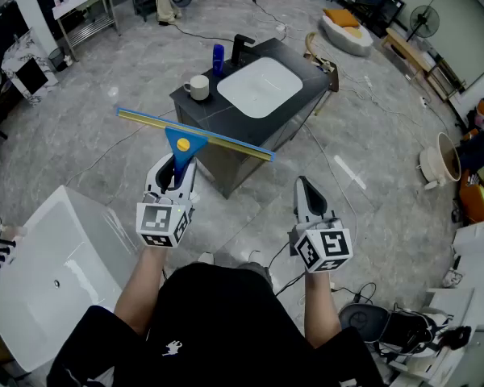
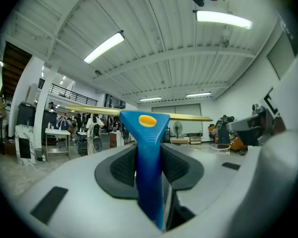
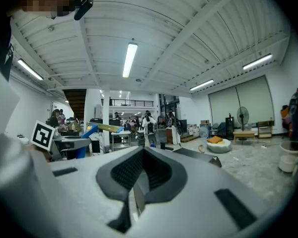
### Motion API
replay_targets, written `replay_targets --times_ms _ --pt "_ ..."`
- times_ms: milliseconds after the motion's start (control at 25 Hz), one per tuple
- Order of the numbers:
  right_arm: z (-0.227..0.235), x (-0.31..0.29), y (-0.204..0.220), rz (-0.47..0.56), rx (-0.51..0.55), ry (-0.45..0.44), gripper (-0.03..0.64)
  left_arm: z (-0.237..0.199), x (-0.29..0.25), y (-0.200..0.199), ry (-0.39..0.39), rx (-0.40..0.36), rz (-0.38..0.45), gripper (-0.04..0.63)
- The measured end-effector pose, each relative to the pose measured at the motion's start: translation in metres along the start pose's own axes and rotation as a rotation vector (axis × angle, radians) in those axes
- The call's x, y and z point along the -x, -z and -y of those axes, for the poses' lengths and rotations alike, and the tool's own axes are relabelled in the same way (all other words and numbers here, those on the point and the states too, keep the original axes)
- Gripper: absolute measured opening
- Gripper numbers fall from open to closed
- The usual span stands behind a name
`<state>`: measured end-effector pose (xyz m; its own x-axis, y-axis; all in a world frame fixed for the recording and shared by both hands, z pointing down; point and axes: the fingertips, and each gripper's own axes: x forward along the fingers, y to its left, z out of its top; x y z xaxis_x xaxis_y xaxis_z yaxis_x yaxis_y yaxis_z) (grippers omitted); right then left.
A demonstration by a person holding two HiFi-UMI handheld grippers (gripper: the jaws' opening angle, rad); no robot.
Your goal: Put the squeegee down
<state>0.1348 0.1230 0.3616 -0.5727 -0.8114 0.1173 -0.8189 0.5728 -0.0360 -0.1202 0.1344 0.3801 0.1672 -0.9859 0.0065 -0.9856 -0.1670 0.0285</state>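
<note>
The squeegee (image 1: 183,145) has a blue handle and a long yellow-edged blade running left to right. My left gripper (image 1: 177,164) is shut on its handle and holds it level in the air, in front of a dark vanity counter (image 1: 195,108). In the left gripper view the blue handle (image 2: 148,133) sits clamped between the two dark pads, blade crosswise beyond them. My right gripper (image 1: 305,185) hangs to the right of it, apart from the squeegee, jaws together with nothing in them. From the right gripper view (image 3: 139,177) the squeegee (image 3: 92,129) shows at the left.
On the vanity counter lie a white sink basin (image 1: 260,85), a white mug (image 1: 198,87), a blue bottle (image 1: 218,57) and a black faucet (image 1: 242,48). A white bathtub (image 1: 48,272) stands at the lower left. Cables trail over the grey floor.
</note>
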Motion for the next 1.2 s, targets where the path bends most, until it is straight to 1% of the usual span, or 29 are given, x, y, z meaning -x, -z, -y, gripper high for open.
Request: replay_targets --times_ms 160,480,880,1080,1200 --pt "-0.001 -0.006 -0.003 0.009 -0.024 -0.007 0.002 -0.005 -0.003 0.000 0.006 0.002 0.006 0.132" --pt "-0.011 -0.018 -0.003 0.001 -0.026 0.012 0.002 -0.019 -0.006 0.005 0.021 0.003 -0.008 0.132" --pt "-0.044 -0.029 0.020 -0.060 -0.020 0.026 0.002 -0.038 -0.003 0.032 0.062 0.002 -0.074 0.132" --pt "-0.033 -0.037 0.024 -0.072 -0.038 0.039 0.002 -0.042 -0.019 0.042 0.074 0.004 -0.098 0.132" --pt "-0.023 -0.050 0.030 -0.087 -0.055 0.030 0.002 -0.041 -0.035 0.048 0.073 0.002 -0.118 0.132"
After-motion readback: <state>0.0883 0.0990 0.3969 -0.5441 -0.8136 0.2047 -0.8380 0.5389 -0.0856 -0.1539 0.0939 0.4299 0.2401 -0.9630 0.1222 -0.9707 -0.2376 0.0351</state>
